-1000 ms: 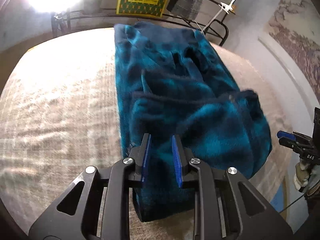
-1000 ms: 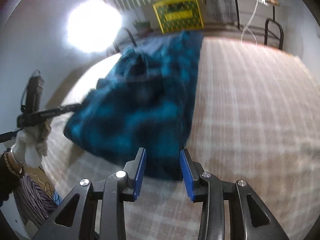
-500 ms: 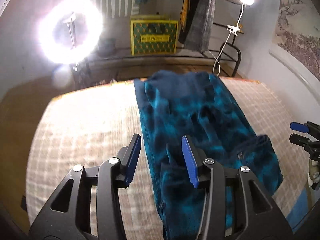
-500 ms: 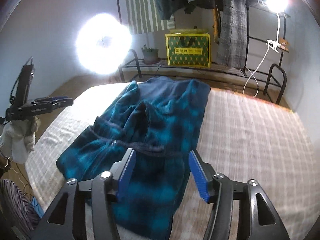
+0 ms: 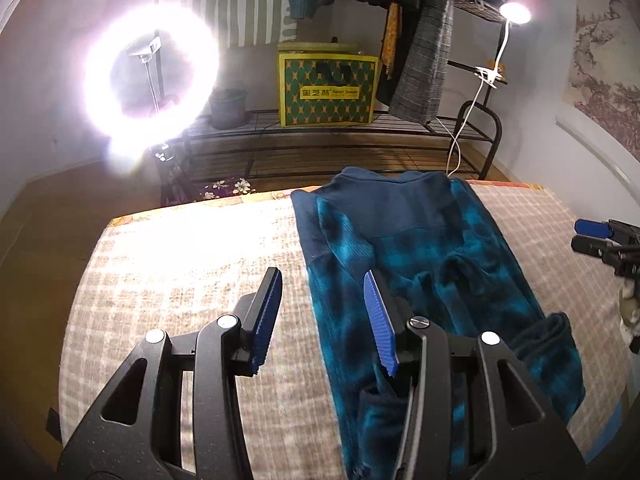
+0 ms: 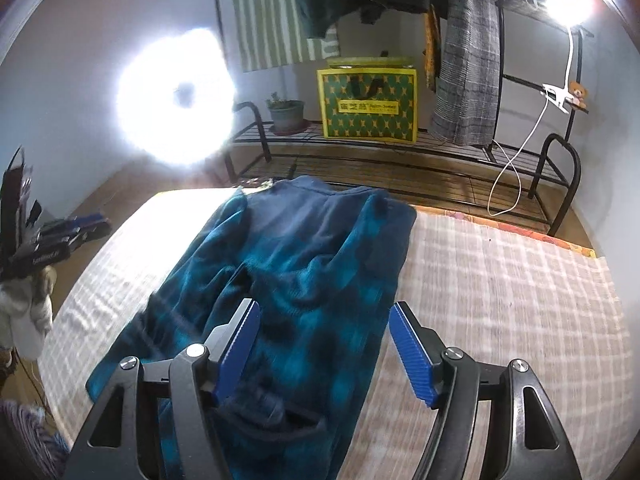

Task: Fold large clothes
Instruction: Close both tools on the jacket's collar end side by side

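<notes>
Left gripper (image 5: 324, 320) fingers part-spread, empty, above garment's left edge. Right gripper (image 6: 324, 350) fingers just opened wider, empty, above garment. Teal garment (image 5: 420, 264) lies lengthwise on bed (image 5: 180, 264); bare checked cover either side; rack (image 5: 320, 140) beyond.

Bare checked bedcover (image 5: 180, 272) lies free either side of the folded fleece garment (image 5: 420, 264); metal rack (image 6: 400, 148) bounds the far edge

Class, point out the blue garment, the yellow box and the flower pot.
garment (image 5: 416, 264), left wrist view, middle of the fabric.
yellow box (image 6: 368, 104), right wrist view, front face.
flower pot (image 6: 286, 116), right wrist view, side wall.
</notes>
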### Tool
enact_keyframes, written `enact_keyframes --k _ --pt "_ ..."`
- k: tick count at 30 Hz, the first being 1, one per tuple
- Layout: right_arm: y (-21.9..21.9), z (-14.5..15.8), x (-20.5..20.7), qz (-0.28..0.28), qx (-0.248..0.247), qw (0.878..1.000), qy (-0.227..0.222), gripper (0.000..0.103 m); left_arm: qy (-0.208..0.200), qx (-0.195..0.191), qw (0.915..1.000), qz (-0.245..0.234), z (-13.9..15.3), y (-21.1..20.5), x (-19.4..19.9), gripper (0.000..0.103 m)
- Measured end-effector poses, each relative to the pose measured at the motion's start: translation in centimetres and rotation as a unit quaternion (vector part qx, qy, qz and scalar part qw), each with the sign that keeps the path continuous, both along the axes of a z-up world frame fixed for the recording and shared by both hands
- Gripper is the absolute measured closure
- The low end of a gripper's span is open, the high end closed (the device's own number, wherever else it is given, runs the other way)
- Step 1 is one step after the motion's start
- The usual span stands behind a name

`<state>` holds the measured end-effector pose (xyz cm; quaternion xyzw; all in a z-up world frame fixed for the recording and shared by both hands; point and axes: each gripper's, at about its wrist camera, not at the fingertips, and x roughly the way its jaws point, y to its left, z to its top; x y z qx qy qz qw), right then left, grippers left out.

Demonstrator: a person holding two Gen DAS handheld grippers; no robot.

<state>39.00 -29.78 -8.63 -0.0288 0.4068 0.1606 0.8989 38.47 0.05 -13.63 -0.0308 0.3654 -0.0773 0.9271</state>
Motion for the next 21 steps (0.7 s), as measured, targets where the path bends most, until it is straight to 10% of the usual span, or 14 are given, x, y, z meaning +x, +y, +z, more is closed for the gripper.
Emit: enact_keyframes --k 9,21 --pt "-2.1 -2.2 6.8 -0.037 0.026 0.999 0.029 0.033 0.012 0.057 0.9978 0.031 -2.5 0.8 5.7 0.059" --pt "-3.5 -6.2 15.0 -0.059 0.055 0.995 0.065 0.034 0.061 0.012 0.9978 0.024 -6.9 0.2 12.6 0.059"
